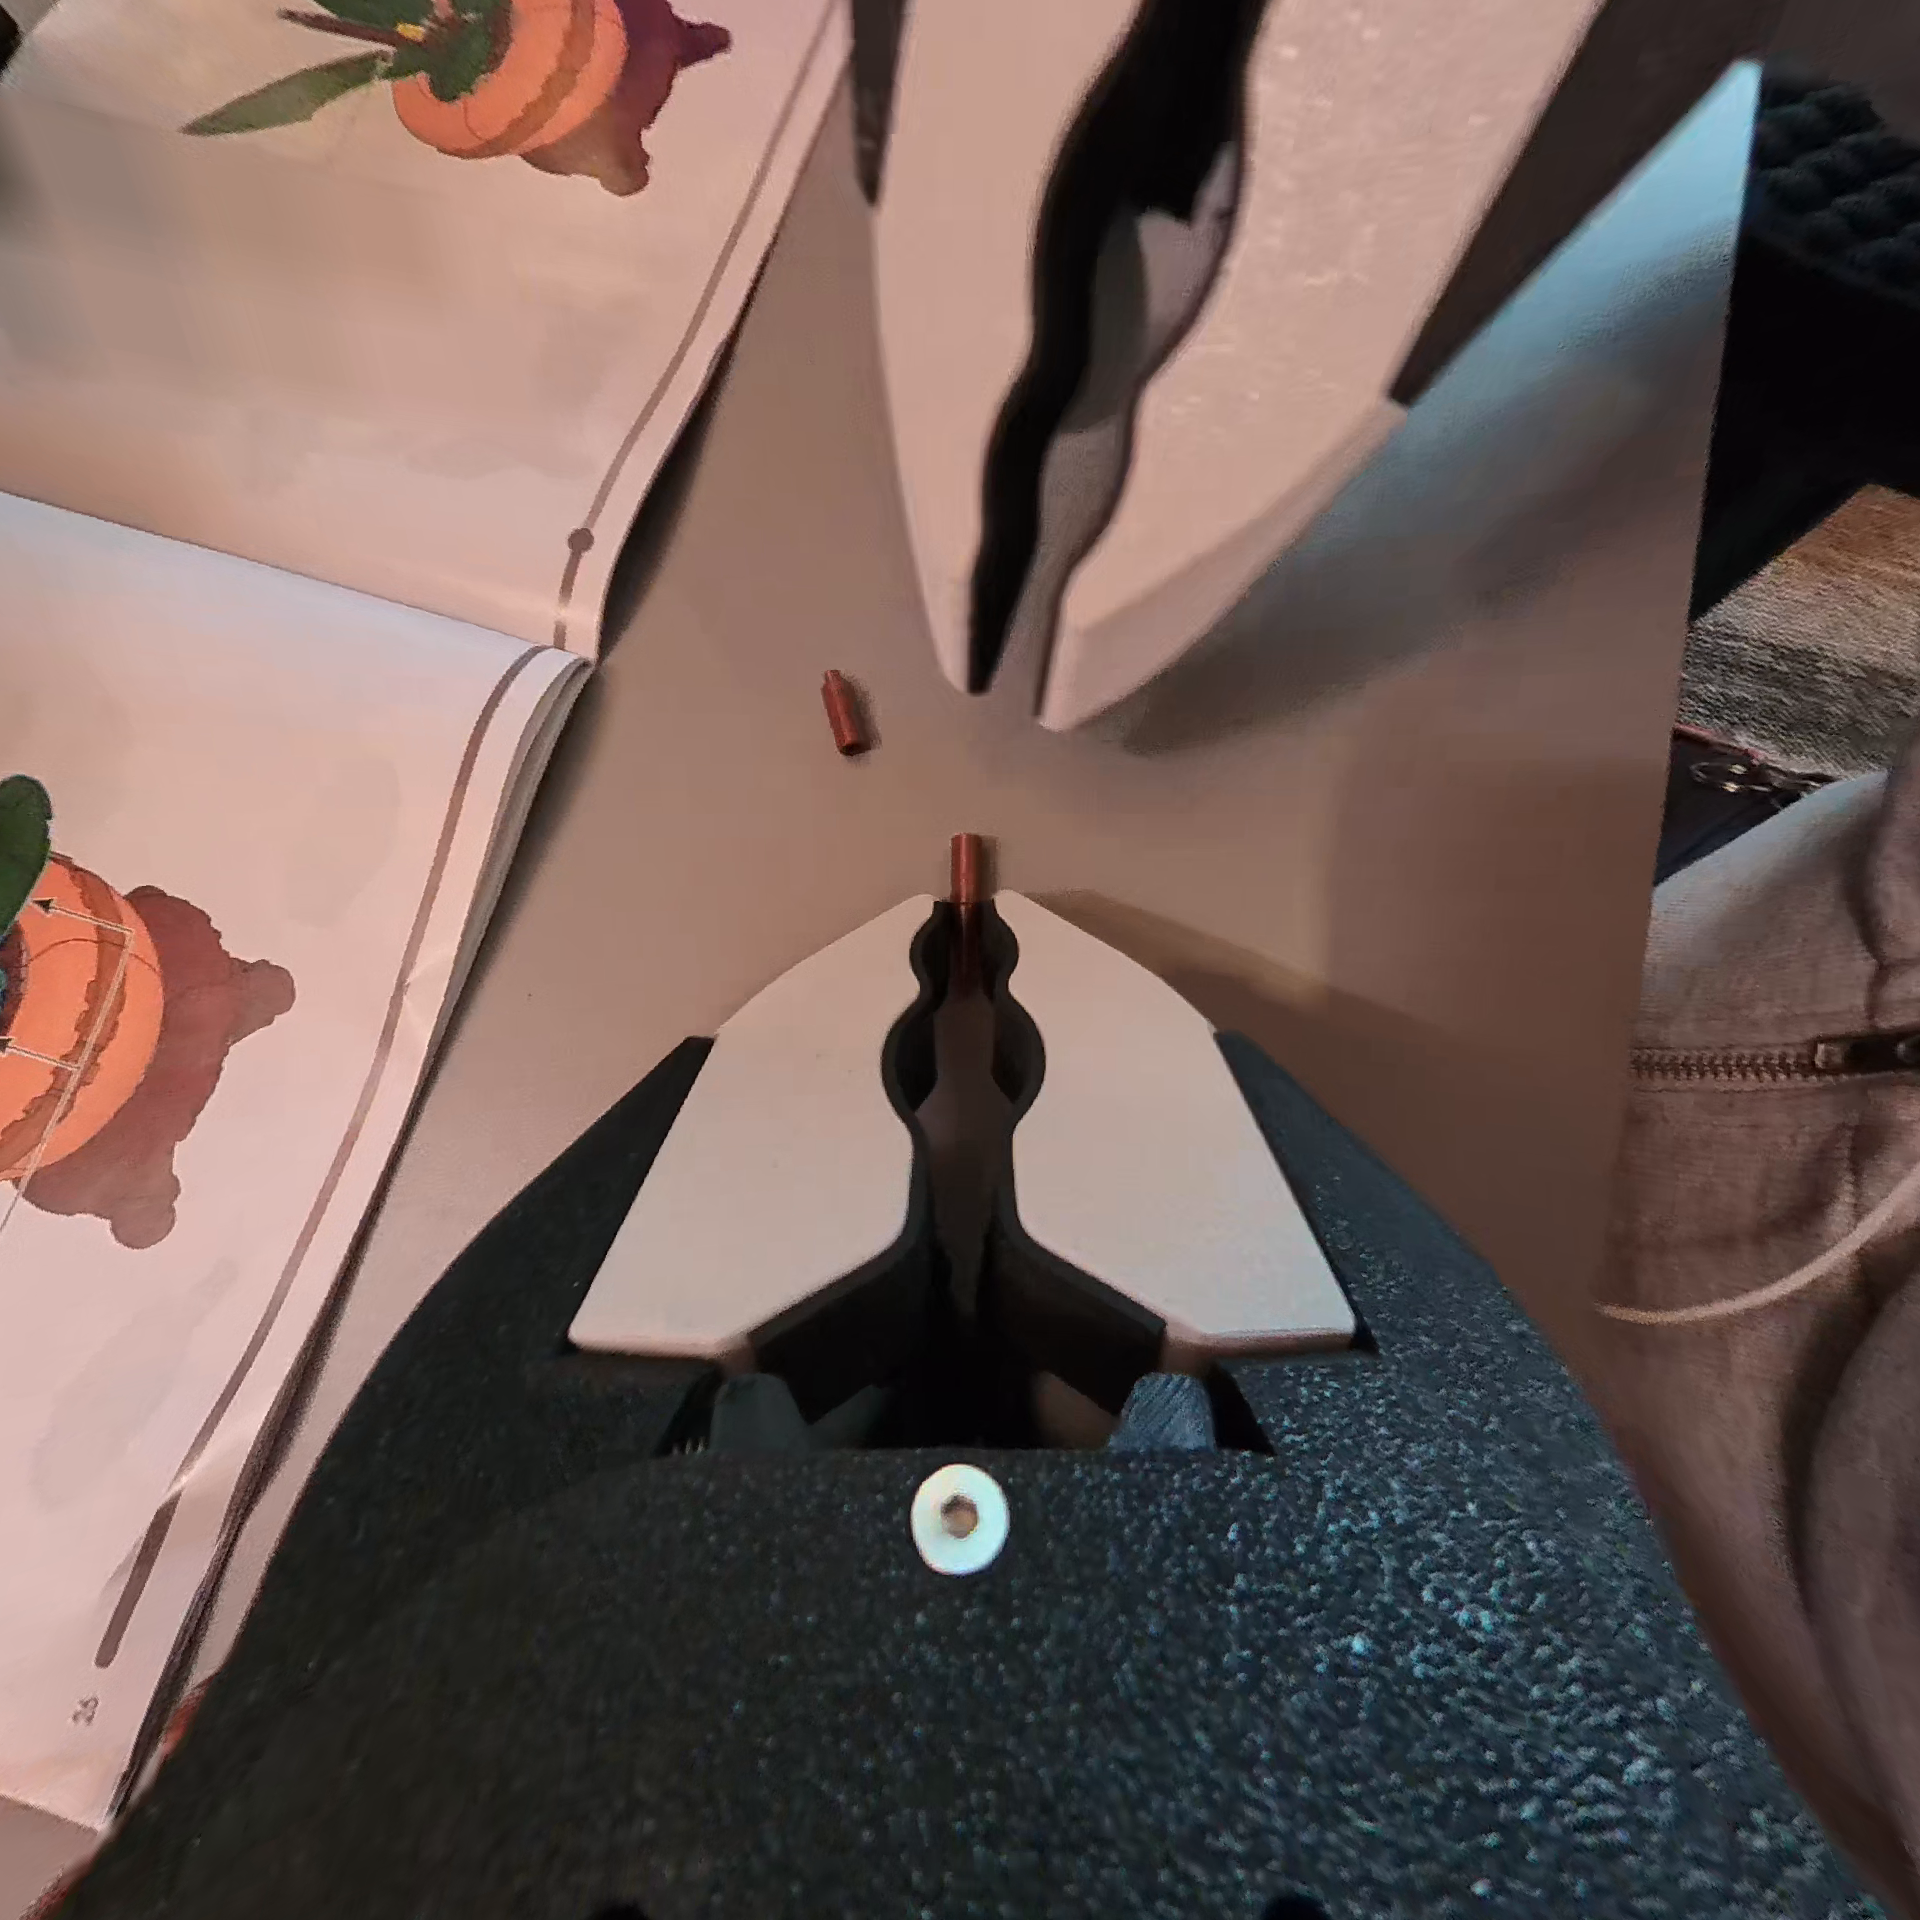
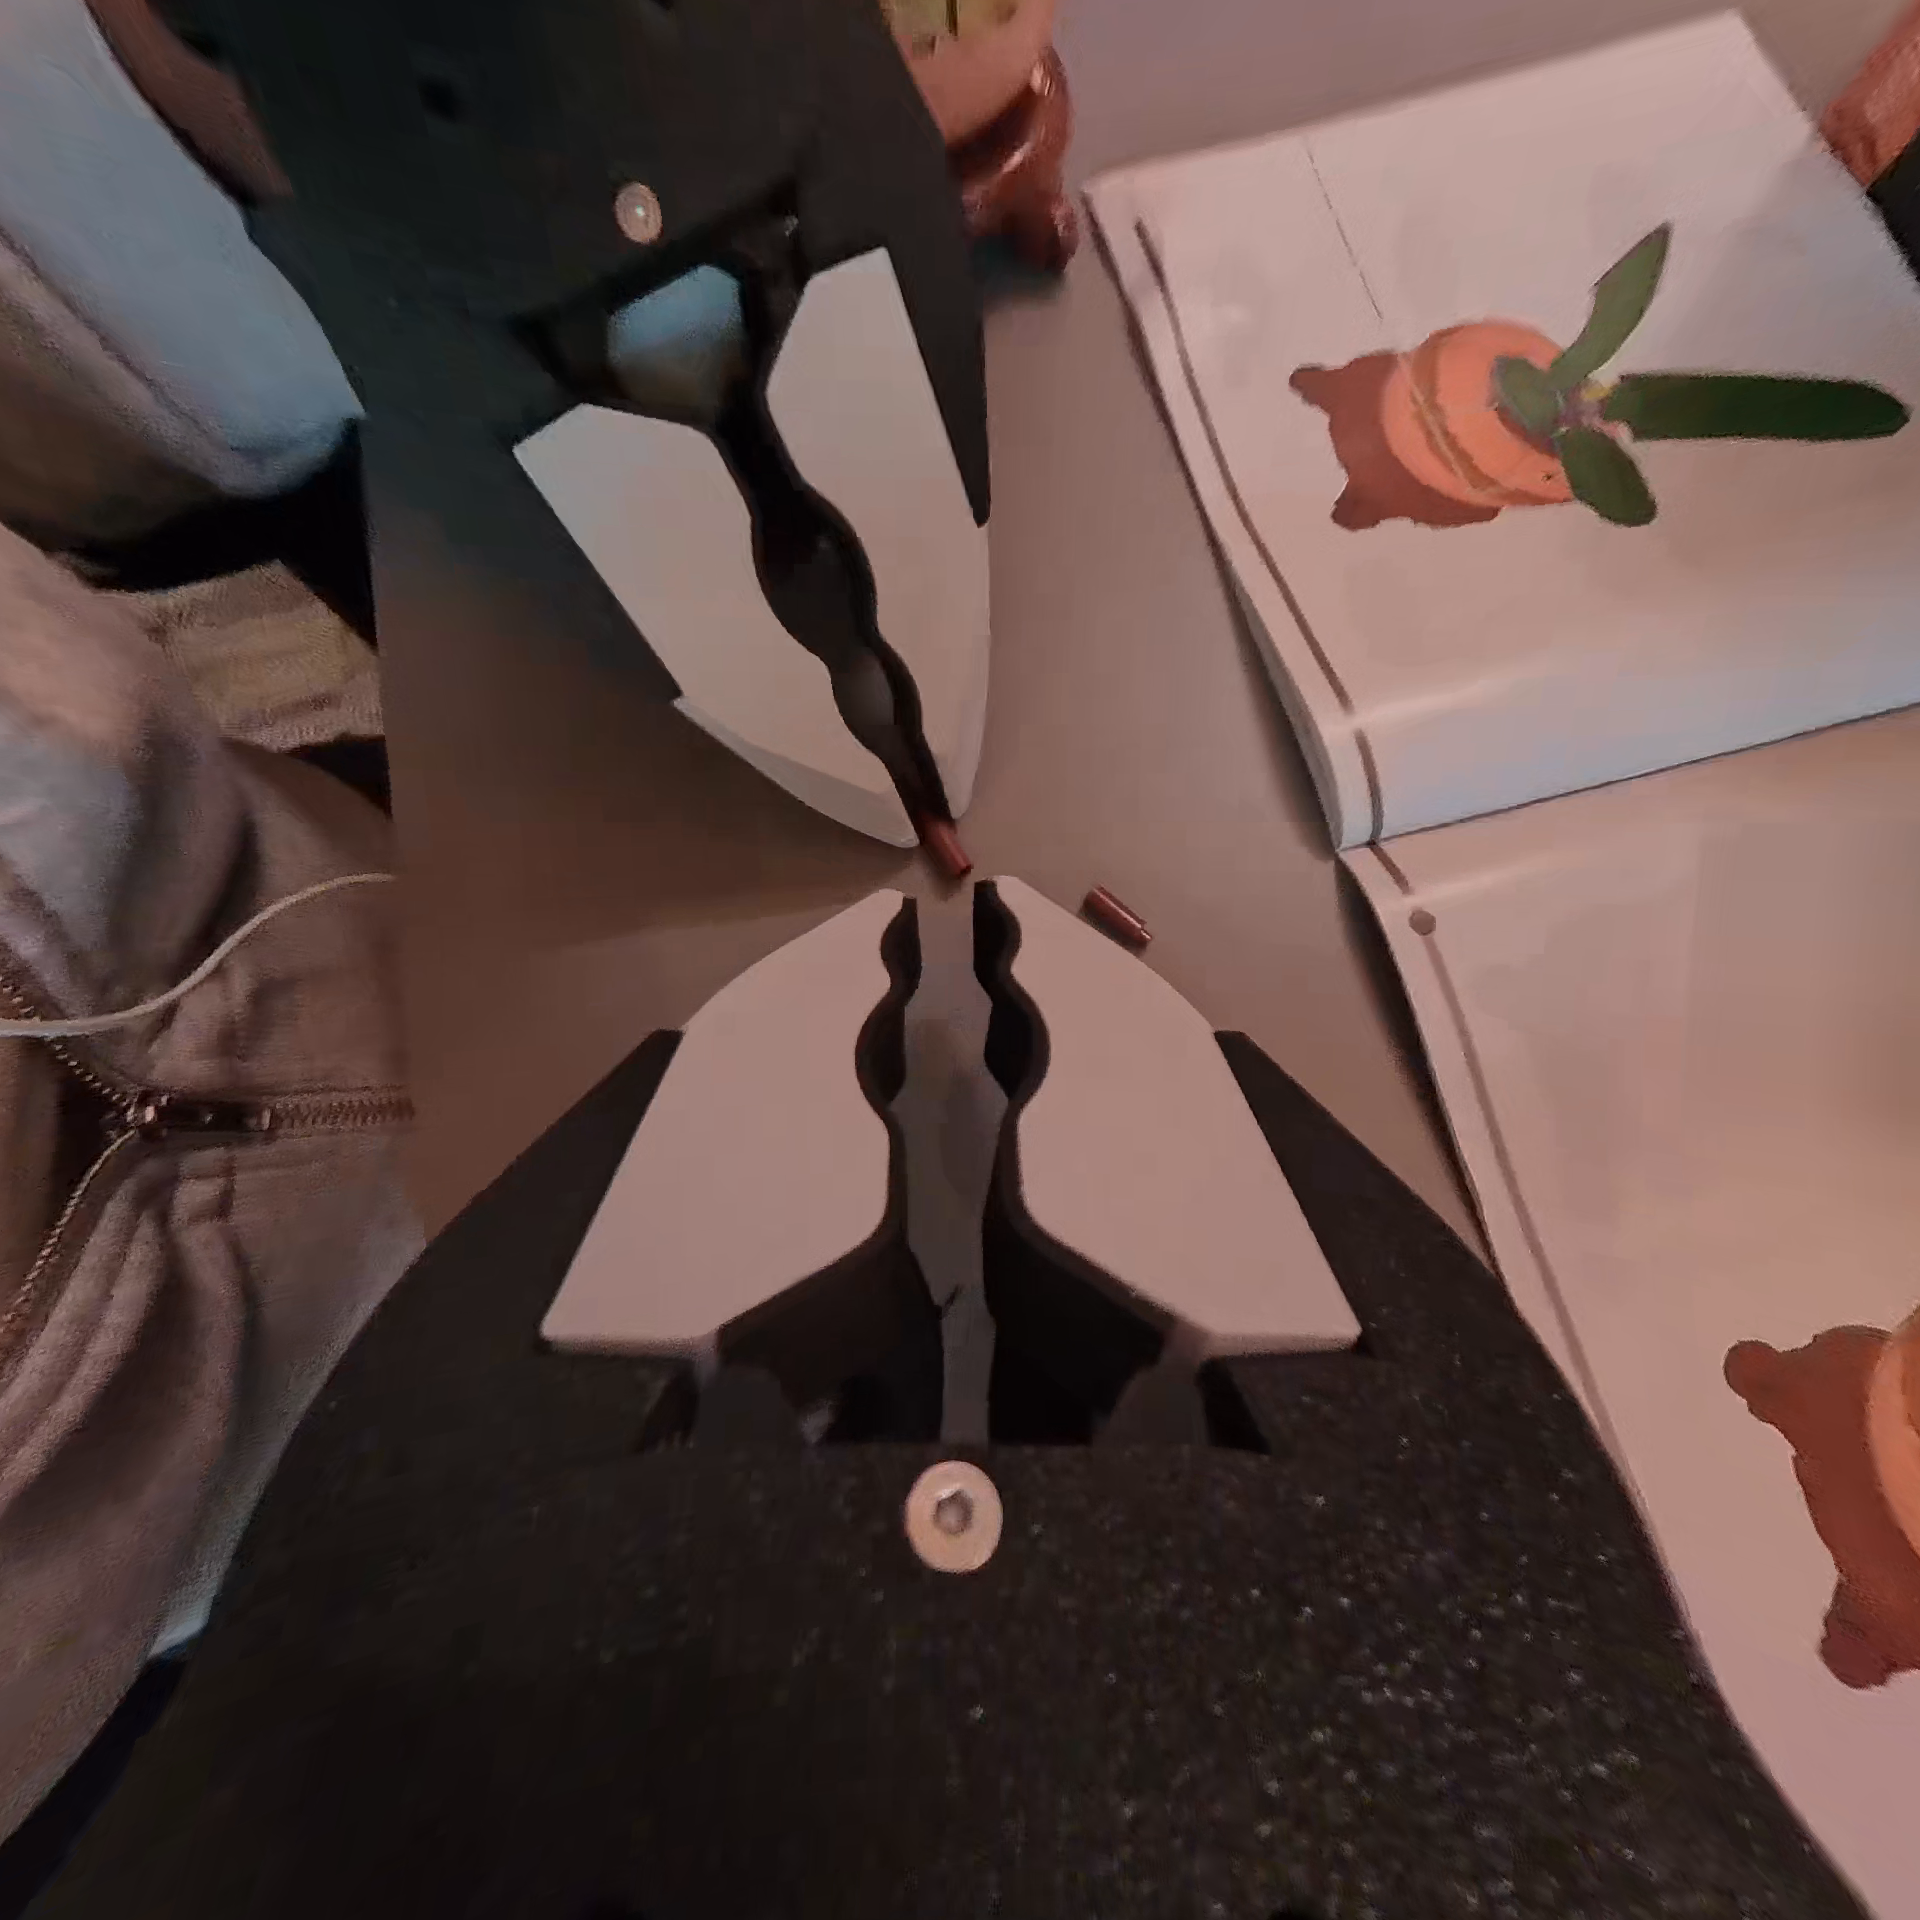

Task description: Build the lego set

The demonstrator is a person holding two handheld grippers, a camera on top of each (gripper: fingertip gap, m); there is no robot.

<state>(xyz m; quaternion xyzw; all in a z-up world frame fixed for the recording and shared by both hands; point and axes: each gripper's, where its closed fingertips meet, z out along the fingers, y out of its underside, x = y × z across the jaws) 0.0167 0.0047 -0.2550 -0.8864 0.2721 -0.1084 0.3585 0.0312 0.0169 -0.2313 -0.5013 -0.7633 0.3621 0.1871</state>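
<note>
My left tool pinches a brown peg above the surface, a second peg lies loose nearby, and my empty right tool, narrowly parted, must, I judge, fetch it for joining.

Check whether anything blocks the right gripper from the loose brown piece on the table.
Nothing visible does. The loose brown piece lies on bare table just beside the open right gripper; the left gripper, holding another brown piece, is opposite.
</note>
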